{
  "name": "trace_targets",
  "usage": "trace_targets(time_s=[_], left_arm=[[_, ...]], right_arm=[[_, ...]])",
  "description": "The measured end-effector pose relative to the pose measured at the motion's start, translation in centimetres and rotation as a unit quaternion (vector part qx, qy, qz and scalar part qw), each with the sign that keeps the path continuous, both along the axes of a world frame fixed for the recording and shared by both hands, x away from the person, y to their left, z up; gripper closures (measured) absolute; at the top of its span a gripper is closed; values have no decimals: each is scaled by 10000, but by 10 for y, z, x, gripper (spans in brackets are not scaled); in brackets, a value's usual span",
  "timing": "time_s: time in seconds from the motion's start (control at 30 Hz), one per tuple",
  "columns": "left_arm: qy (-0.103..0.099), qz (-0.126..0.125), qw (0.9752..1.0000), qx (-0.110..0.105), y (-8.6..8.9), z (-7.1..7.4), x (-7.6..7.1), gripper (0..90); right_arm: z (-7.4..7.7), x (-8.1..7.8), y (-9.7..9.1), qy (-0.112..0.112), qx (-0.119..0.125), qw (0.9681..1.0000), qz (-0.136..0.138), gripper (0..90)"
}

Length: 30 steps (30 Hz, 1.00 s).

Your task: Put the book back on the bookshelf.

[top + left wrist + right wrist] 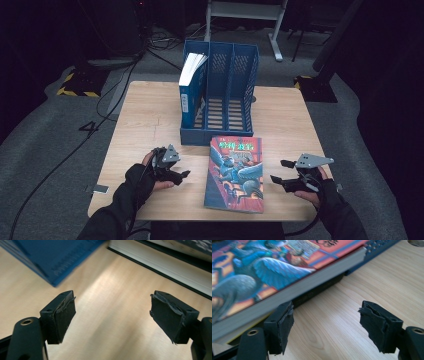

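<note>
Right now a big book (234, 174) with a bright picture on its cover lies flat on the wooden table (145, 120), just in front of the blue file rack (220, 95); its top edge is right by the rack's front. One more book (191, 87), blue with white pages, stands up in the rack's left slot; the other two slots have nothing in them.

The left gripper (181, 176) sits low on the table to the left of the flat book, near it but not touching; its jaws are spread wide with only bare wood between them. From the left gripper (112, 315) view you can see the rack's corner and the book's white page edge (160, 263) farther off.

The right gripper (278, 171) is on the other side of the flat book, close to its right edge; its jaws are wide apart too and grip nothing. From the right gripper (325, 325) view the book (269, 270) lies just past one jaw; whether that jaw touches it I cannot tell.
</note>
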<state>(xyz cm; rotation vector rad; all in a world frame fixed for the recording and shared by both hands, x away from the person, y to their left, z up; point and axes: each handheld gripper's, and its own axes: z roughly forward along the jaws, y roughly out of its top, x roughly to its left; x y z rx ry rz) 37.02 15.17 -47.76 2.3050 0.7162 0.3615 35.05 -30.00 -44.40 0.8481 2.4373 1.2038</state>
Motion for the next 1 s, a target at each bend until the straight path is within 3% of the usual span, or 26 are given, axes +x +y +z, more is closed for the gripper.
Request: trace_targets(time_s=[0.27, 0.43, 0.7, 0.83, 0.9, 1.0], left_arm=[[191, -304, 9992, 148, -10, -13, -12, 205], [383, -474, 9981, 62, -12, -20, -12, 198], [376, -463, 9982, -83, -8, -24, -9, 137], [330, -510, 9980, -176, -7, -27, -7, 107], [339, -607, 9975, -142, -9, -27, -4, 93], [358, -640, 9972, -129, -12, -27, -1, 61]], right_arm=[[10, -7, 18, 51, -19, 9996, 269, 272], [14, -7, 33, 173, -49, 9990, 412, 273], [9, -2, 46, 462, -164, 9975, 499, 245], [6, 7, 43, 845, -20, 9952, 496, 198], [4, 15, 42, 1153, 70, 9916, 576, 177], [2, 23, 45, 1378, 81, 9875, 758, 164]])
